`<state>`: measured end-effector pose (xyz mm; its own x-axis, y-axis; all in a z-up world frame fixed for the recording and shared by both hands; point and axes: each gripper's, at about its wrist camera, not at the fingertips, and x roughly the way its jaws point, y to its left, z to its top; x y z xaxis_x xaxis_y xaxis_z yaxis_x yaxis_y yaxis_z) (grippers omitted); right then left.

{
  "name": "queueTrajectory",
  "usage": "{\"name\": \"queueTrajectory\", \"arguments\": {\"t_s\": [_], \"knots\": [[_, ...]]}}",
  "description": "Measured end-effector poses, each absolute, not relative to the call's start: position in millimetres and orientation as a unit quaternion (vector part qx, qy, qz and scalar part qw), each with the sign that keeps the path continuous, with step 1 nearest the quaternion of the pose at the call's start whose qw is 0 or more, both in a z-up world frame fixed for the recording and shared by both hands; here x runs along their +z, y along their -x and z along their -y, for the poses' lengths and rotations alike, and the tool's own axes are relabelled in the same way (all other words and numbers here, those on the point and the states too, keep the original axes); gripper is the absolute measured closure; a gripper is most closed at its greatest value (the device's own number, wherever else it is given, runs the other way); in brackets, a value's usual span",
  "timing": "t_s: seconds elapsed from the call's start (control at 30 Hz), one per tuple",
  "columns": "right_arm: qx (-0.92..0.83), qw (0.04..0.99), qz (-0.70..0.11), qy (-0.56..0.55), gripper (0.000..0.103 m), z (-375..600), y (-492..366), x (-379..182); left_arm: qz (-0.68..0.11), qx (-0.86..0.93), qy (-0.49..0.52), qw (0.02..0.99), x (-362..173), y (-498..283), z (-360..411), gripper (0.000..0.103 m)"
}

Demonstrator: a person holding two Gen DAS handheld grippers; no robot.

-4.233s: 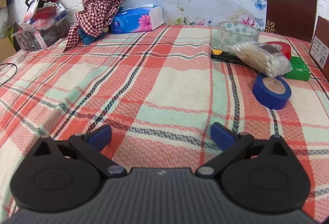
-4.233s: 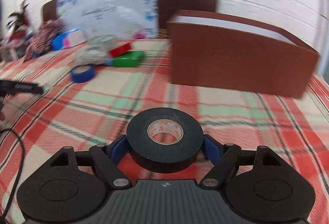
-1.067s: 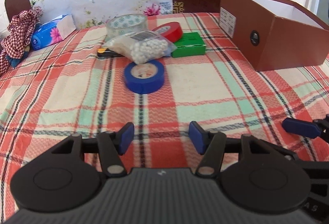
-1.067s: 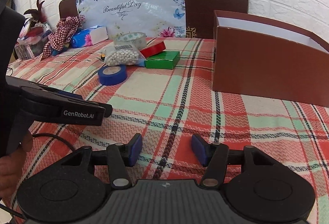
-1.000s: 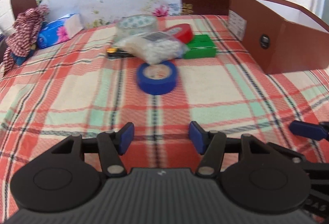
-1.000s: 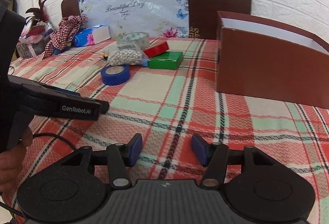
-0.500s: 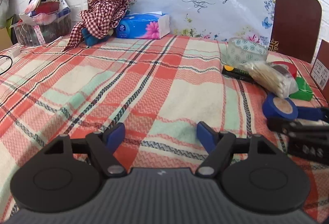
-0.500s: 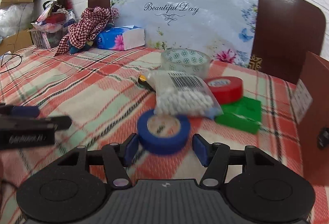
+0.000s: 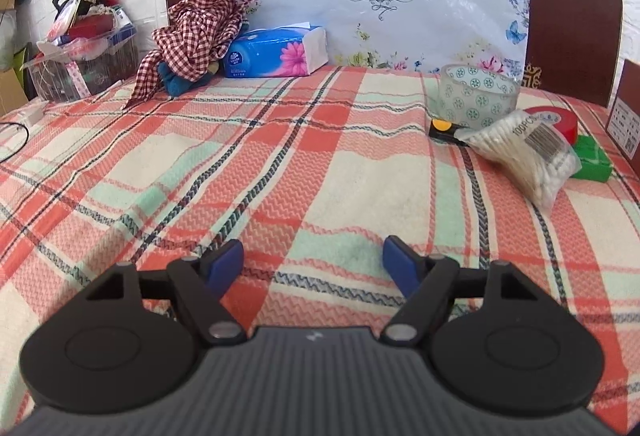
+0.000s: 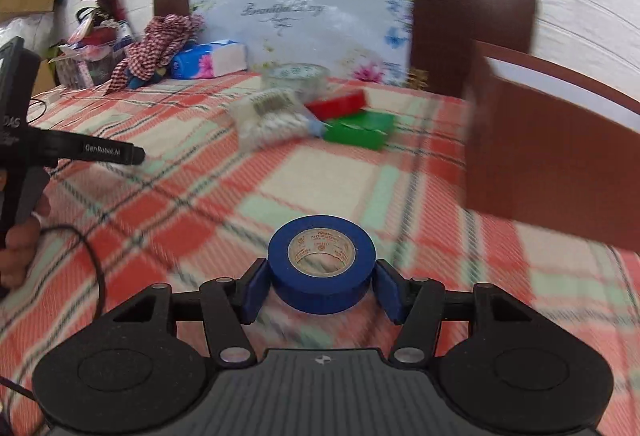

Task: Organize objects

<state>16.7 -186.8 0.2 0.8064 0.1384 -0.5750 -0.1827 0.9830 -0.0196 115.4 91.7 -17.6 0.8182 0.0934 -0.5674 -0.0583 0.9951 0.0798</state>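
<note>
My right gripper (image 10: pixel 322 288) is shut on a blue tape roll (image 10: pixel 322 264), one pad against each side, above the plaid bedspread (image 10: pixel 320 175). A brown open box (image 10: pixel 560 163) stands to its right. Beyond lie a bag of cotton swabs (image 10: pixel 268 115), a red tape roll (image 10: pixel 340 103) and a green box (image 10: pixel 358 129). My left gripper (image 9: pixel 312 264) hangs open over bare bedspread with nothing between its fingers. The left wrist view has a clear patterned tape roll (image 9: pixel 478 95), the swab bag (image 9: pixel 528 155), the red tape (image 9: pixel 560 119) and the green box (image 9: pixel 592 159) at far right.
A tissue pack (image 9: pixel 276 53), a checked cloth (image 9: pixel 196 27) and a clear bin of odds and ends (image 9: pixel 84 63) sit at the back left by the headboard. A small black and orange item (image 9: pixel 442 127) lies by the clear tape. A hand (image 10: pixel 20 248) holds the left gripper's handle.
The right gripper has taken hold of the blue tape roll and drawn back with it, swinging toward the brown box. The roll and right gripper have left the left wrist view.
</note>
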Motion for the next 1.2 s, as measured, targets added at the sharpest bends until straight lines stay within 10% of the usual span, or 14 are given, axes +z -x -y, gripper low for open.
{"name": "queueTrajectory", "arguments": {"t_s": [0.8, 1.2], "knots": [[0.072, 0.956, -0.286, -0.01, 0.046, 221, 19, -4, -0.474, -0.292, -0.033, 0.83, 13, -65, 105, 0.08], [0.021, 0.959, -0.279, -0.052, 0.047, 258, 22, 4, -0.466, -0.309, -0.086, 0.824, 26, -62, 166, 0.083]]}}
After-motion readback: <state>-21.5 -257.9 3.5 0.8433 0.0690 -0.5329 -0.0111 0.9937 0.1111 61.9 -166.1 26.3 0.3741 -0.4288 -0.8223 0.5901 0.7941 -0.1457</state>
